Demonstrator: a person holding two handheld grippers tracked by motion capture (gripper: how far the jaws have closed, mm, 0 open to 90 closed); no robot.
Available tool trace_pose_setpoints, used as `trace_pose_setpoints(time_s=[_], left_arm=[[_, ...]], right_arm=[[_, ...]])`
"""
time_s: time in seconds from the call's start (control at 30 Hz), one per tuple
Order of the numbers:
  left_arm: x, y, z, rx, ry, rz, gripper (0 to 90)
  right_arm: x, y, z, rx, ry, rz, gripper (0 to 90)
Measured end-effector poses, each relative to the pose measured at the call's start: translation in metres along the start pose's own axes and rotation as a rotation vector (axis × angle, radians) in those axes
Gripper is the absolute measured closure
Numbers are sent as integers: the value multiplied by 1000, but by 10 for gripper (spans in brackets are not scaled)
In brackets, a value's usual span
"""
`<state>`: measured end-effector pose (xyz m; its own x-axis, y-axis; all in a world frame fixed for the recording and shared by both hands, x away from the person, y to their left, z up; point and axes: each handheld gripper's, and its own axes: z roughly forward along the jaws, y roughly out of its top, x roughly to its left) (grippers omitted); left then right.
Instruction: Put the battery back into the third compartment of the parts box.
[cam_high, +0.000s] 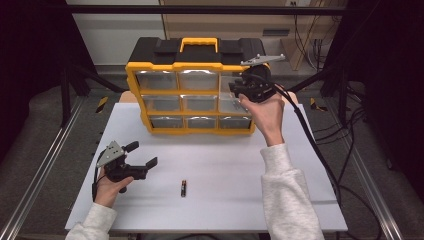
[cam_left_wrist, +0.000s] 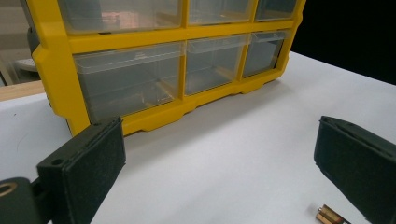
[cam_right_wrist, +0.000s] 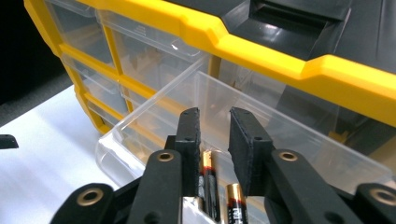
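A yellow and black organizer (cam_high: 195, 90) with clear drawers stands at the back of the white table (cam_high: 225, 165). Its top right drawer (cam_right_wrist: 140, 123) is pulled out, and two batteries (cam_right_wrist: 208, 179) lie in it. My right gripper (cam_high: 239, 90) (cam_right_wrist: 215, 114) hangs over this drawer with its jaws a little apart. One battery lies below the gap beside the left pad, and the pads do not press on it. My left gripper (cam_high: 142, 154) (cam_left_wrist: 219, 149) rests wide open at the table's front left. A loose battery (cam_high: 183, 188) (cam_left_wrist: 329, 215) lies on the table just right of it.
The other drawers of the organizer are shut and look see-through. Black cables (cam_high: 310, 140) trail from the right gripper across the table's right side. Metal frame rails (cam_high: 45, 165) run along both sides of the table.
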<state>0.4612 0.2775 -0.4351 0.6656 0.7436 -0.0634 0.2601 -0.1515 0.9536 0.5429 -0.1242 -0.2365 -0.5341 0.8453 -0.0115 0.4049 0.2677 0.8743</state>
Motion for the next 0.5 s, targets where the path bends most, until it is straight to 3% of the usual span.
trace_pose_setpoints(time_s=[0.2, 0.43, 0.5], left_arm=[[0, 0, 0, 0, -1, 1, 17], [-1, 0, 0, 3, 1, 0, 16], [-1, 0, 0, 3, 1, 0, 16]], right_arm=[[1, -1, -16, -109, 24, -24, 543], [11, -13, -39, -228, 51, -27, 218], [15, -20, -44, -260, 48, -32, 165]])
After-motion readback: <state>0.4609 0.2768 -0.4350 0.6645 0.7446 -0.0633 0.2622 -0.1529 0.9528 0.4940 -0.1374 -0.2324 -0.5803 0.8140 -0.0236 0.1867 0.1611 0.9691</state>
